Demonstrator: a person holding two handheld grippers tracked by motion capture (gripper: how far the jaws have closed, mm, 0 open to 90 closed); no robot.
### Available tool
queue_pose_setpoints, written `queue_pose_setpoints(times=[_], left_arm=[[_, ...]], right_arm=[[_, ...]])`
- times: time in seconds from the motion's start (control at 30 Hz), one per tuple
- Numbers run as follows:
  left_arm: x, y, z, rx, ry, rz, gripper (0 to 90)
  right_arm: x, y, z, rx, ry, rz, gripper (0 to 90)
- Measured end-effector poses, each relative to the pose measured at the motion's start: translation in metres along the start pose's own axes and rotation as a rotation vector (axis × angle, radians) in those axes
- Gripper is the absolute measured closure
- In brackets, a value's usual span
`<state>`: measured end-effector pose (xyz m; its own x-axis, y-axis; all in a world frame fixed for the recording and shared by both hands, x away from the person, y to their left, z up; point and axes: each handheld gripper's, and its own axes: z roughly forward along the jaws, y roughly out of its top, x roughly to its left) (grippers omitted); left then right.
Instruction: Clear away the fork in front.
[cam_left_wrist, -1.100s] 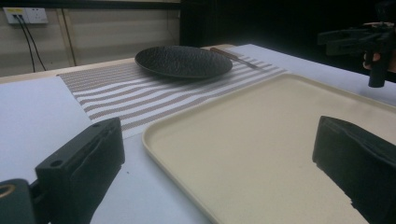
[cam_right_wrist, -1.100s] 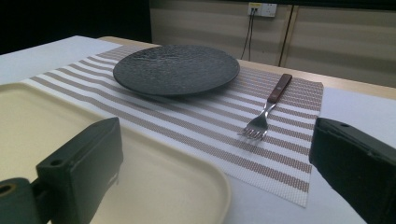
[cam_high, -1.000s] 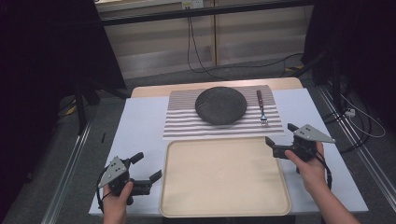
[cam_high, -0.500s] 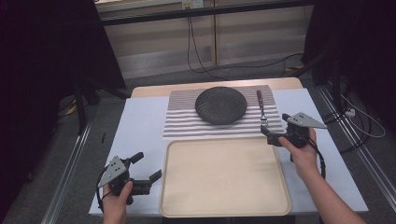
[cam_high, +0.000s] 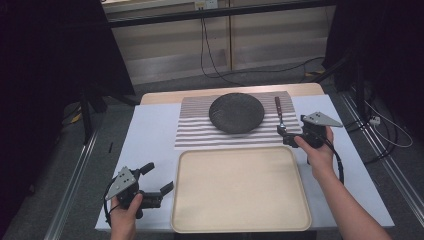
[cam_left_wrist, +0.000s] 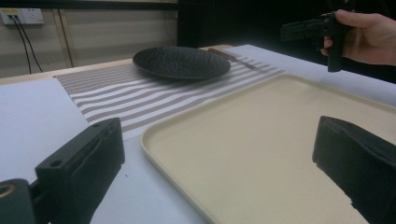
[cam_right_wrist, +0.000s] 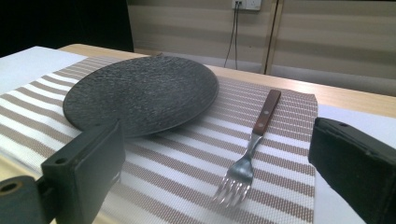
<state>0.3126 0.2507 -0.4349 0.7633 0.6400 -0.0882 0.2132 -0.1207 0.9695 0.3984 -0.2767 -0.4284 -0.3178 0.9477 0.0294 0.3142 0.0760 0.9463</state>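
Moved forward and inward since a second ago: right tool (cam_high: 283, 135), then beside the tray's right far corner, now held at the near right edge of the striped placemat (cam_high: 200, 127), just short of the fork's tines. Jaws spread wide, nothing between them. Seen in the right gripper view: fork (cam_right_wrist: 250, 158) lying flat on the placemat between the two black jaws, tines toward the camera, wooden handle pointing away, just right of the dark round plate (cam_right_wrist: 140, 93) and not touching it. Seen from above: fork (cam_high: 279, 114) lengthwise along the mat's right stripe-ends, plate (cam_high: 236, 112) centred on the mat.

Unchanged over the same second: left tool (cam_high: 160, 179), held at the near left of the table (cam_high: 150, 135), just beside the left rim of the beige tray (cam_high: 240, 187), jaws wide and empty. Tray bare, same place, near edge of the table, just below the placemat. Visible in the left gripper view: right tool (cam_left_wrist: 310, 29) raised above the far side of the tray, gripped in the person's hand (cam_left_wrist: 369, 37).
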Motion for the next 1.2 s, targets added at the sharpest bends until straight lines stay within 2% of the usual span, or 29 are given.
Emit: queue_pose_setpoints(times=[0.33, 0.83, 1.2], left_arm=[[0.001, 0.0, 0.002, 0.005, -0.003, 0.003, 2.5], [0.001, 0.0, 0.006, 0.012, -0.014, 0.005, 2.5], [0.001, 0.0, 0.007, 0.015, -0.017, 0.005, 2.5]], right_arm=[[-0.009, 0.006, 0.014, 0.009, -0.03, 0.012, 3.0], [-0.02, 0.002, 0.034, 0.054, -0.056, 0.025, 3.3], [-0.023, 0.004, 0.047, 0.071, -0.071, 0.03, 3.5]])
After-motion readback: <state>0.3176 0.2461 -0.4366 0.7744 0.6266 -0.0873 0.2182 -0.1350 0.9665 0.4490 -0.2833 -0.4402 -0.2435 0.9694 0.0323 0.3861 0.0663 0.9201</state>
